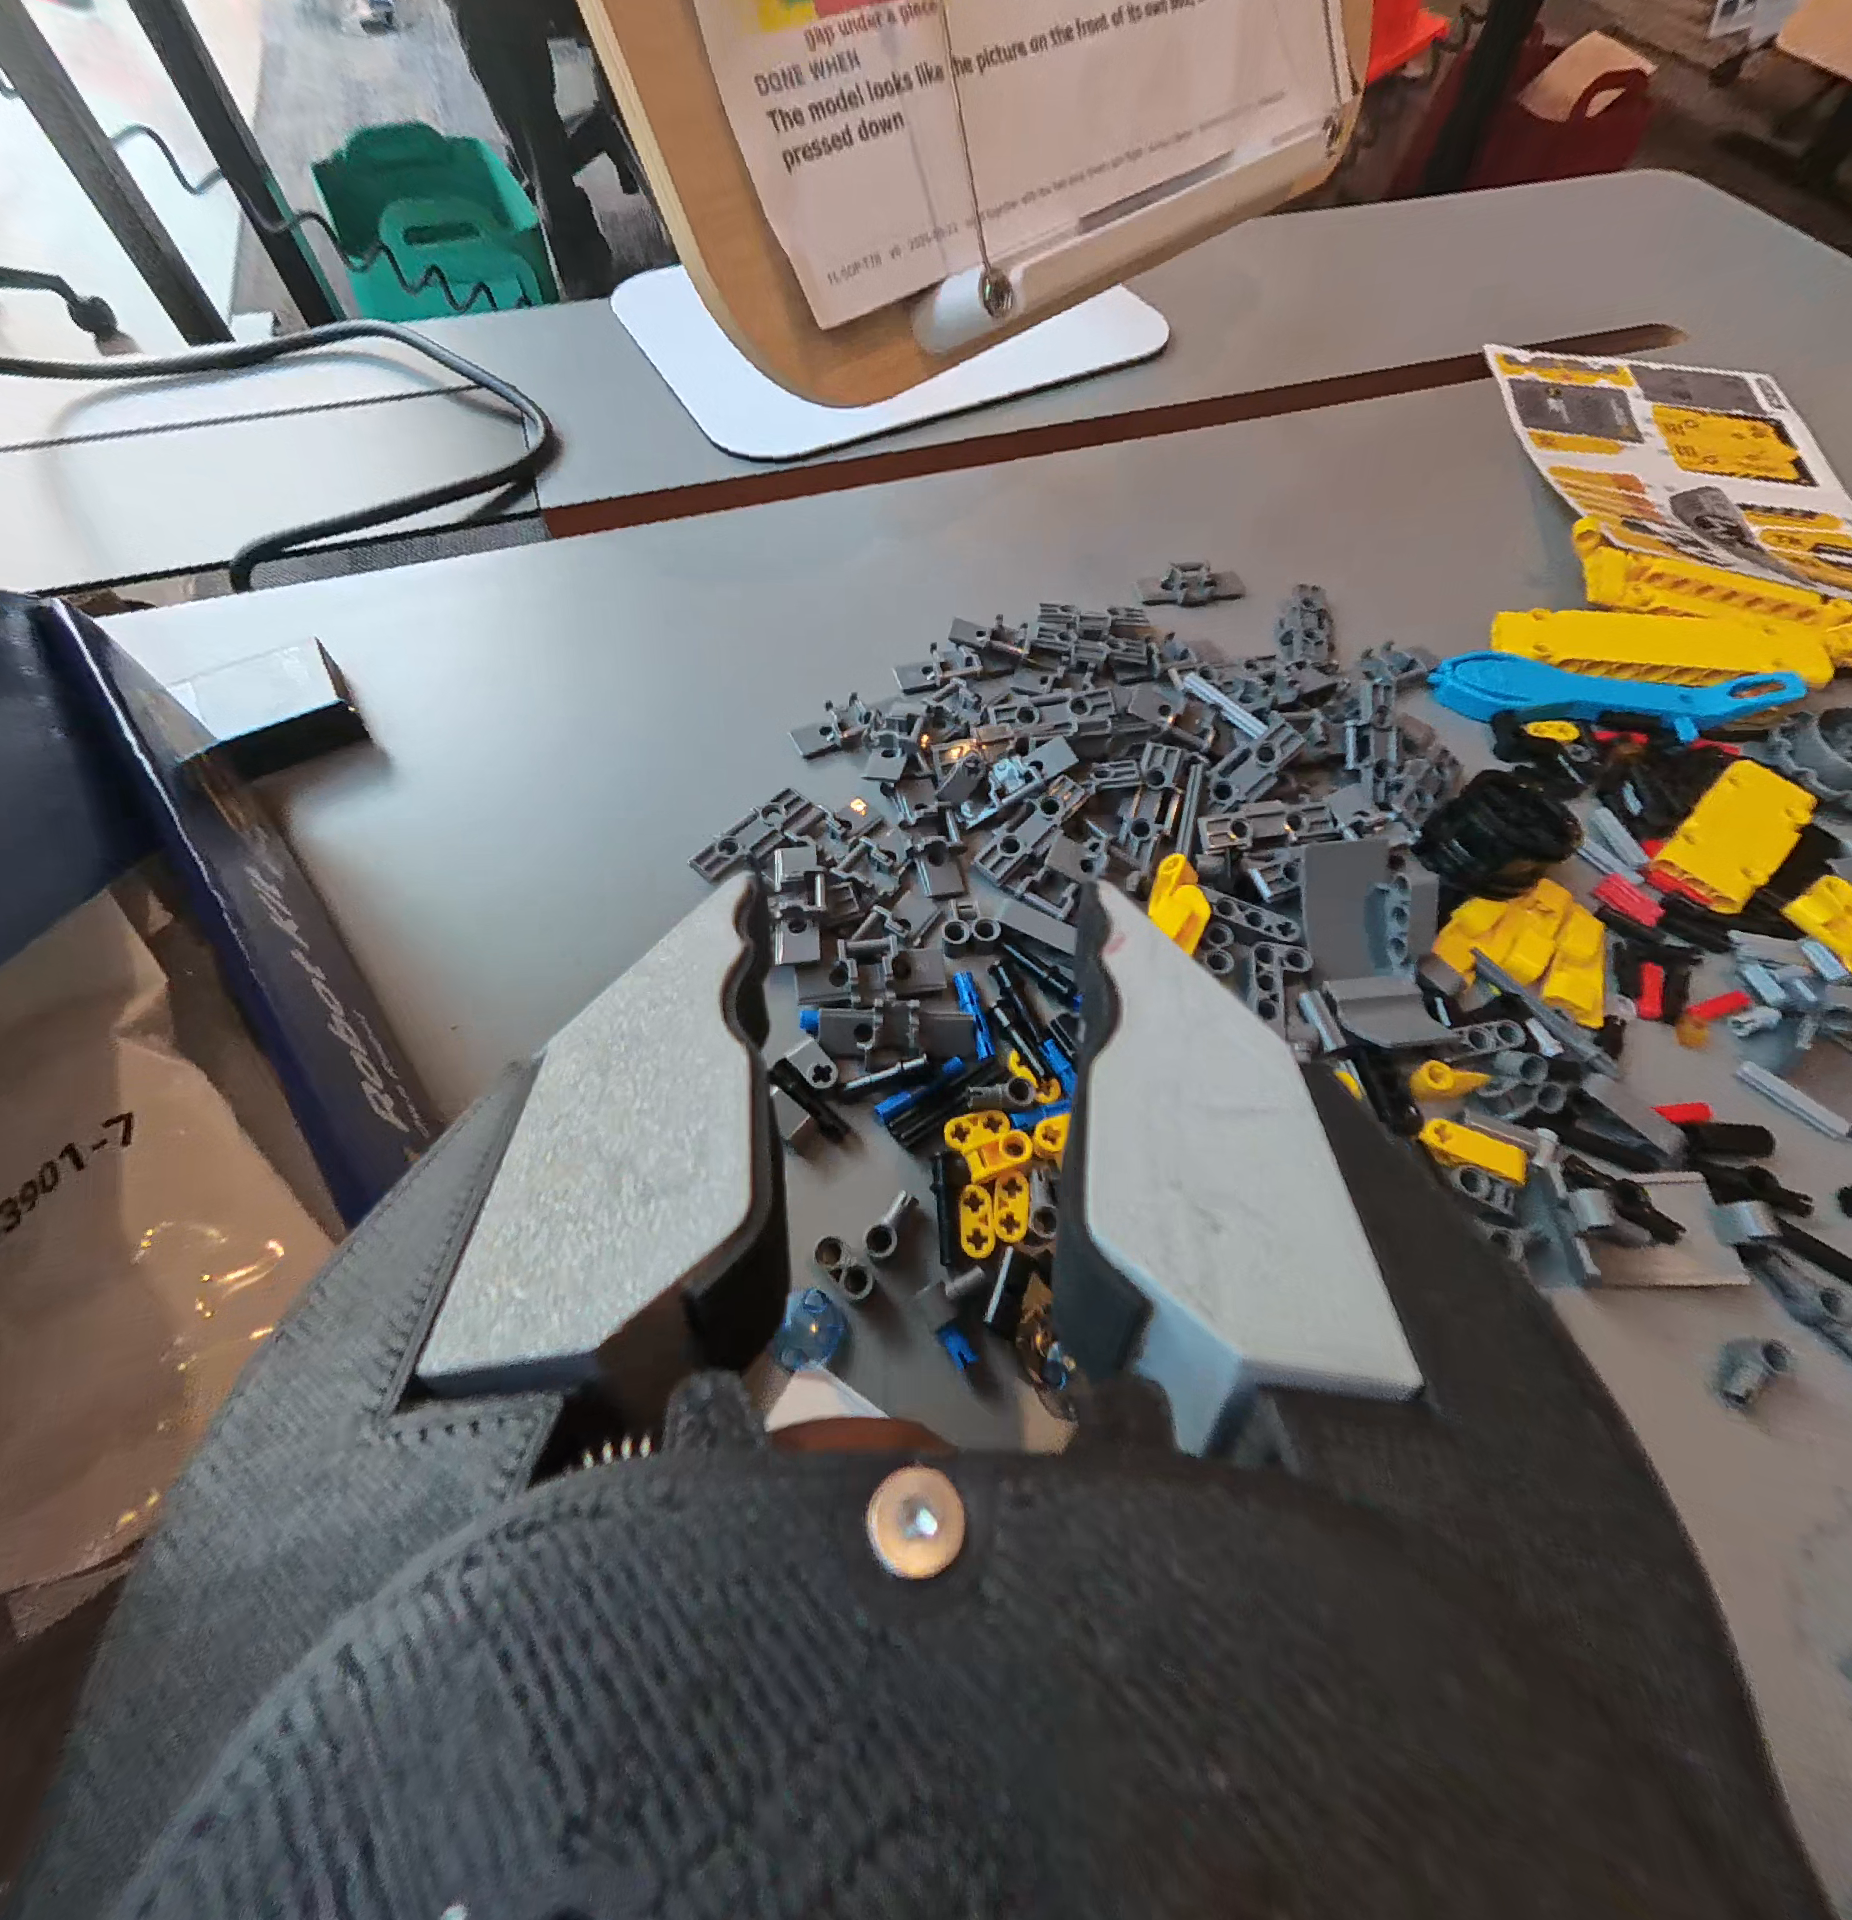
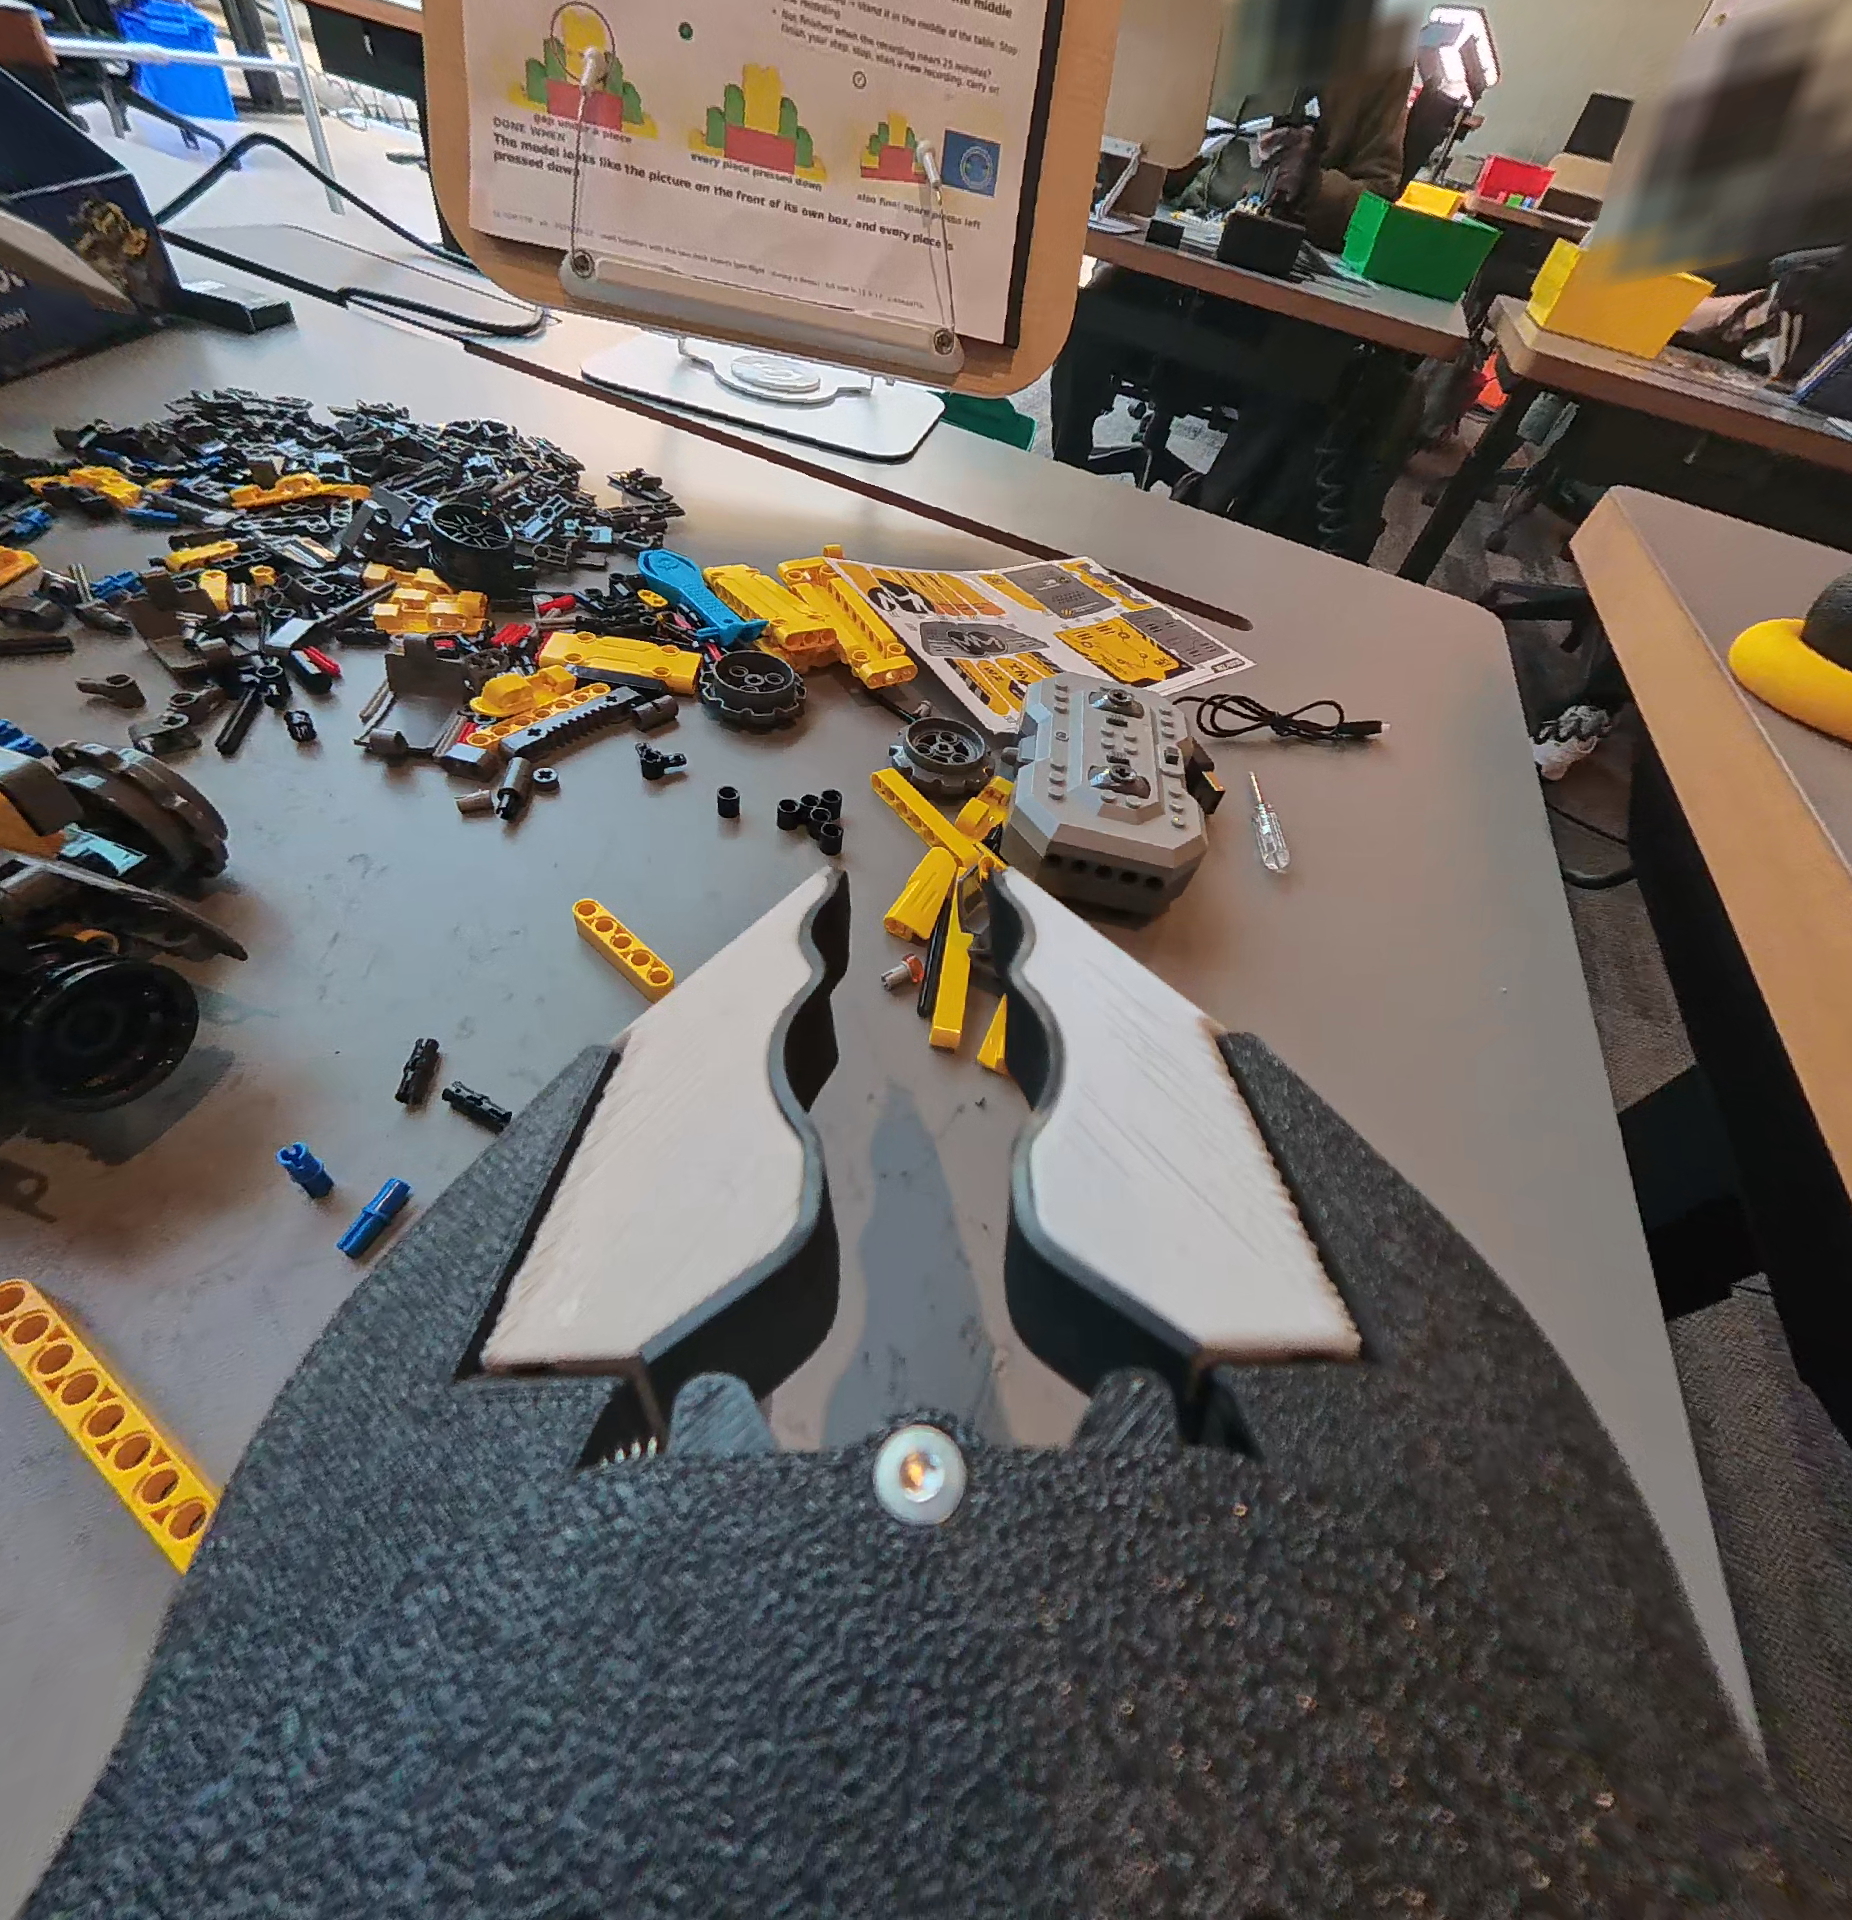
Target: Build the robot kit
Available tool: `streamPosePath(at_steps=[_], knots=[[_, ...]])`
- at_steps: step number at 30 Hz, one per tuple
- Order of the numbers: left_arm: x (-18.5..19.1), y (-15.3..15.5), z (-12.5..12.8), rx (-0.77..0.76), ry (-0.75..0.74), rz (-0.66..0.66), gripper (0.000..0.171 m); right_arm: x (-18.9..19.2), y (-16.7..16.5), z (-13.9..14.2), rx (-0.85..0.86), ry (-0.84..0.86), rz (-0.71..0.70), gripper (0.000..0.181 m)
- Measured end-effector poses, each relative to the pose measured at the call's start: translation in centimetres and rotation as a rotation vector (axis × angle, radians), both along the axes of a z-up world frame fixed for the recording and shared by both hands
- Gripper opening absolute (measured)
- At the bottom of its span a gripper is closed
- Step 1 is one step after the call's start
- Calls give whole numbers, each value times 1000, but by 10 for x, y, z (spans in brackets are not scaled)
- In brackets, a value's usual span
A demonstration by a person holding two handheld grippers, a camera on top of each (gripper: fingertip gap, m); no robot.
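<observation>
Half-built vehicle [image 2: 80,935] cut off left; dark box [image 1: 122,831] cropped too.

**Two wrist cameras, one cluttered tabletop**

The left wrist camera sat low and close over the heap of small grey parts [image 1: 1057,748], looking forward and to the right across the tabletop [image 1: 589,665]. The right wrist camera hung a little higher, facing the grey hub block [image 2: 1104,790]. Both took in the wooden instruction stand [image 1: 901,343], the blue tool [image 2: 698,597] and the sticker sheet [image 2: 1047,623].
</observation>
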State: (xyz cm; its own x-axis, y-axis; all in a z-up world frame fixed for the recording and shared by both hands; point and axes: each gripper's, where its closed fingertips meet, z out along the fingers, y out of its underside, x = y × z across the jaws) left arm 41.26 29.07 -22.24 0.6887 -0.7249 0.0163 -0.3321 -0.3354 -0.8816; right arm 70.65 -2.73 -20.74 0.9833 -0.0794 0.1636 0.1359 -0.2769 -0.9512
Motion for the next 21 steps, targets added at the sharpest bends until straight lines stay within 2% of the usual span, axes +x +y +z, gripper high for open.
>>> streamPosePath(at_steps=[6,14,16,18,19,21], knots=[[4,-5,-6,22,52,-39,49,2,-1,0,2,-4,-11,25],[9,-15,-31,-54,134,-109,54,0,0,0,-4,-9,-6,23],[11,-21,-45,-93,184,-149,48,0,0,0,-2,-10,-4,23],[15,-30,-55,-123,224,-208,32,-1,0,0,0,-11,-1,22],[14,-31,-55,-125,227,-210,30,-1,-1,1,2,-12,0,22],[16,-32,-51,-105,243,-228,38,-1,-1,2,10,-10,2,22]])
